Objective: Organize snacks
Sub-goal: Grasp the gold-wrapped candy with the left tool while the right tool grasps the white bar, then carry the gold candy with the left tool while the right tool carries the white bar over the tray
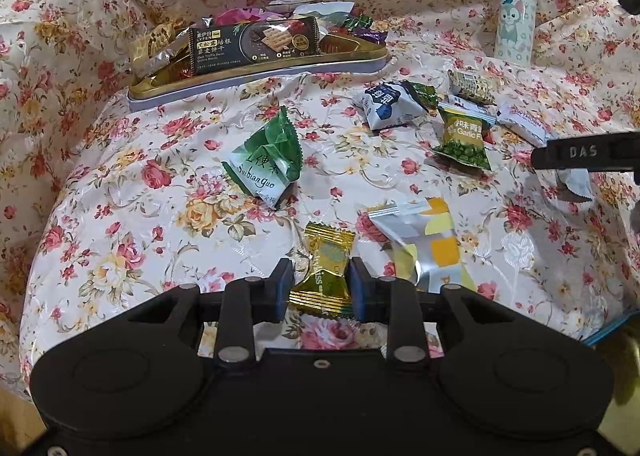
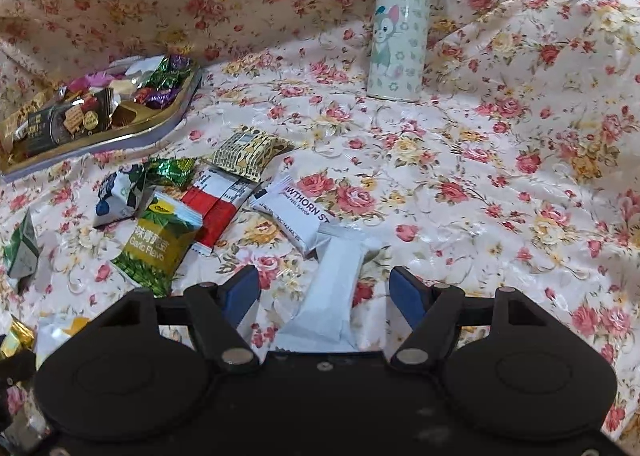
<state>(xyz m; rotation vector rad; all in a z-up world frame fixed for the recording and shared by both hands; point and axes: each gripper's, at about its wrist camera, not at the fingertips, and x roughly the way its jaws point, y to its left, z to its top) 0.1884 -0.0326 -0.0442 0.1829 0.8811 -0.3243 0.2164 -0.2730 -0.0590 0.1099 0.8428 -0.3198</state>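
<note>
A: What are our 2 grippers doing?

B: Our left gripper (image 1: 319, 288) has its blue pads pinching a gold-wrapped candy (image 1: 325, 270), which sits squarely between the jaws on the floral cloth (image 1: 120, 216). Our right gripper (image 2: 323, 292) has its jaws spread, with a plain white packet (image 2: 328, 296) lying between them, touching neither pad.

A: Where do the snacks go?

B: We judge into the gold tray (image 1: 256, 70), well ahead of the left jaws and already heaped with wrappers. Loose packets lie between: a green Suibianguo pouch (image 1: 266, 160) ahead-left, a garlic-flavour pea bag (image 1: 464, 138) ahead-right.

A: What could go wrong?

B: The foil is slick and crinkly, so the candy may slip free when lifted. The white packet lies slightly askew between the right jaws, and closing could buckle or push it aside. Dropping onto the heaped tray may spill wrappers.
</note>
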